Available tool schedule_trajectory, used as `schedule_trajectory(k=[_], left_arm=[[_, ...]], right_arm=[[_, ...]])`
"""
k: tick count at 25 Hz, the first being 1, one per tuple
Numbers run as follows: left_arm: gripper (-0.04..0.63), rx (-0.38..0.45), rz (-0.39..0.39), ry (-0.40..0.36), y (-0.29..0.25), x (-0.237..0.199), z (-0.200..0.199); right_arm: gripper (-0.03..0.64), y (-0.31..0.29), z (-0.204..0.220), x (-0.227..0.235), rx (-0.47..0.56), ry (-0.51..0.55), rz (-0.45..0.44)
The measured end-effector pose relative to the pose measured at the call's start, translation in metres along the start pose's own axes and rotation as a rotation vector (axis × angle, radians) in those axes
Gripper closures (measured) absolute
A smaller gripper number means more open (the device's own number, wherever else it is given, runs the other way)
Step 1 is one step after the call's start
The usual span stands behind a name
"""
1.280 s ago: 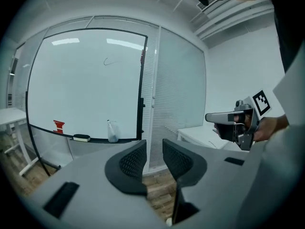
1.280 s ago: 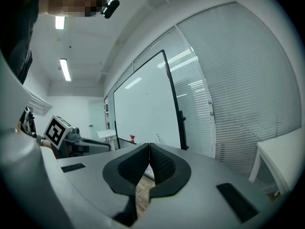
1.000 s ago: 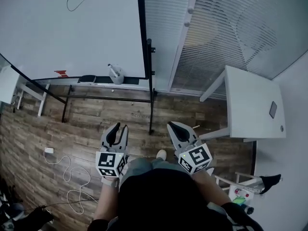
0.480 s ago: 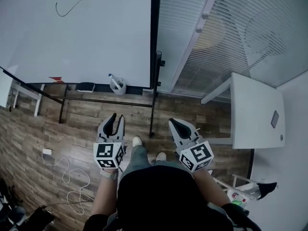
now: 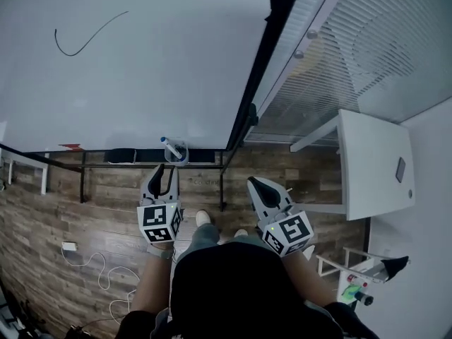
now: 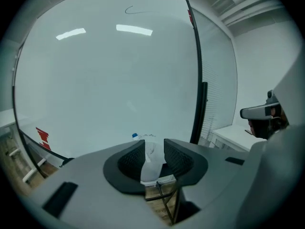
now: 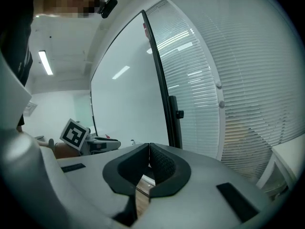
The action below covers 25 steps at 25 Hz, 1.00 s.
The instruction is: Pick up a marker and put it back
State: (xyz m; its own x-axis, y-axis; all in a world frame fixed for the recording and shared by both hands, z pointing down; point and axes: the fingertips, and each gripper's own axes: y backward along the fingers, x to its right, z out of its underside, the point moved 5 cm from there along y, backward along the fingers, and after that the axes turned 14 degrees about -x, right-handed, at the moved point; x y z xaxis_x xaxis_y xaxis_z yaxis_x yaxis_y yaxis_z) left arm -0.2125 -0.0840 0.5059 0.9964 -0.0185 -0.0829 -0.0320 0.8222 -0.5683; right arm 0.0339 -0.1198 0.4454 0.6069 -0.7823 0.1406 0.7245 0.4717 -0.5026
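- Head view, nearest me: two grippers, one per hand, both low in front of my body, well apart from each other.
- I read the left gripper (image 5: 167, 175) as released. In the left gripper view (image 6: 153, 149) the pads stand apart, have just been opening, and grip nothing.
- The right gripper (image 5: 256, 185) is clenched. In the right gripper view (image 7: 149, 149) the pads meet with nothing between them.
- Two shoe tips (image 5: 203, 218) show on the wood floor (image 5: 106, 203), just past the grippers.
- One white cable (image 5: 99, 274) loops on the floor at my left, clear of both grippers.
- Open floor runs from my feet to the board stand; one black upright leg (image 5: 221, 182) stands between the two grippers' lines.
- One white holder (image 5: 175, 152) sits on the board's tray, just beyond the left gripper's tips. It lines up in that gripper's gap (image 6: 151, 151), not touched.
- One marker (image 5: 165, 142) with a blue cap (image 6: 135, 136) stands tilted in the holder; I can't tell if there are more.
- One black eraser (image 5: 121, 154) lies on the tray, left of the holder.
- One whiteboard (image 5: 162, 69) carries one black scribble (image 5: 88, 37); its black right edge (image 5: 258, 97) runs beside the blinds (image 5: 353, 48).
- One white table (image 5: 374, 164) stands at right, well apart from the right gripper.
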Motion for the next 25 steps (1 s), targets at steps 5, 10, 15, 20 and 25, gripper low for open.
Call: schedule_trajectory(k=[5,10,15,20,25], left_arm=[[0.463,-0.030,0.015,-0.009,-0.038,-0.029,-0.002],[0.460,-0.069,0.060,-0.008,-0.067,-0.040,0.000],[0.457,-0.077,0.078,-0.005,-0.081,-0.046,0.001],[0.459,-0.077,0.083,0.002,-0.091,-0.050,0.000],[0.460,-0.073,0.090,-0.003,-0.096,-0.051,-0.003]], right_arm=[[0.588,-0.022,0.000,0.001,-0.025,-0.023,0.050],[0.588,-0.032,-0.006,0.004,-0.045,-0.032,0.097],[0.588,-0.038,-0.001,0.004,-0.060,-0.047,0.129],[0.588,-0.041,-0.001,0.001,-0.071,-0.053,0.142],[0.588,-0.039,-0.001,0.000,-0.063,-0.058,0.155]])
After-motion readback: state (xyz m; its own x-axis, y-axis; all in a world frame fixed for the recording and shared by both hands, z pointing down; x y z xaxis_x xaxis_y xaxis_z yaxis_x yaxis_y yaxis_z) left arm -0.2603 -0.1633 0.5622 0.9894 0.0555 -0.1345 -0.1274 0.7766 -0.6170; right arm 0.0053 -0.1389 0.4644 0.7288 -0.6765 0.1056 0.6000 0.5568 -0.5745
